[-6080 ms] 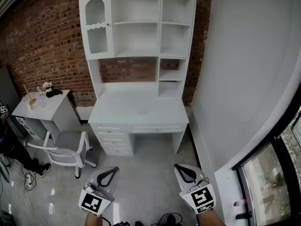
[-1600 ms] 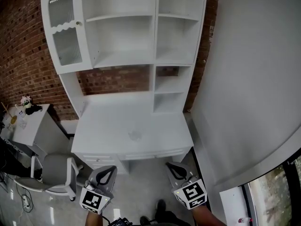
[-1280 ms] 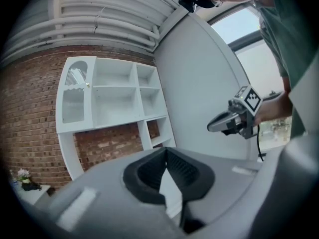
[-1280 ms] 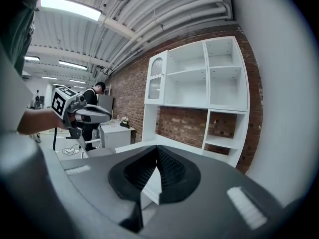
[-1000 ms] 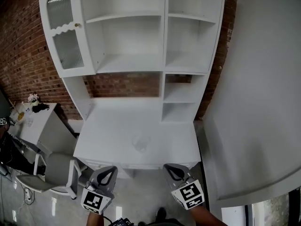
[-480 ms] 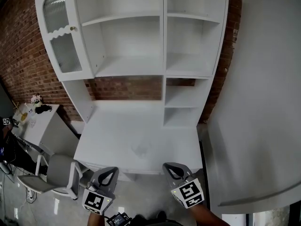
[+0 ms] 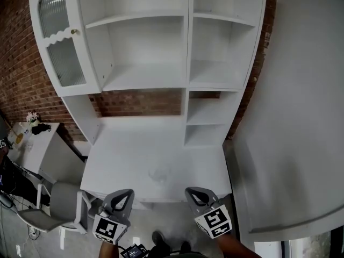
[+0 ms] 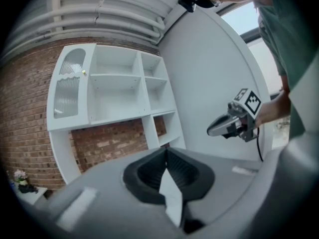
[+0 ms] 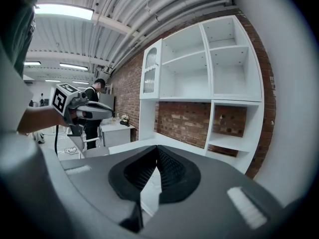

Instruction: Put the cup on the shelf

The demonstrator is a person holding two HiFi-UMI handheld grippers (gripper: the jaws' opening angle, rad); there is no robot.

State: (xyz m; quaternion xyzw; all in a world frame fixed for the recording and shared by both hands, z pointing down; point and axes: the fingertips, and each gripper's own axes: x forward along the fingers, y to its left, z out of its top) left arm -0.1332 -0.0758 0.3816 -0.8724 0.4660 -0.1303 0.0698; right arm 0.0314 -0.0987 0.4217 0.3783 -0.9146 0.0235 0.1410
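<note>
Brick wall (image 7: 21, 79) backs a tall white shelf unit (image 7: 145, 77) of open compartments, with a glazed door at its upper left. A plain grey wall (image 7: 301, 117) fills the right side. Below the shelves spreads the white desk (image 7: 123, 155), with a side table (image 7: 40, 141) and a grey chair (image 7: 62, 203) off to its left.

The left gripper (image 7: 124, 192) and right gripper (image 7: 193, 191) hover just short of the desk's front edge. Each has its jaws pressed together with nothing between them.

The cup (image 7: 159, 174) is clear glass and faint. It sits on the desk near the front edge and seems to stand upright, mouth up, long axis vertical. It lies ahead of both grippers, roughly midway between them and touching neither.
</note>
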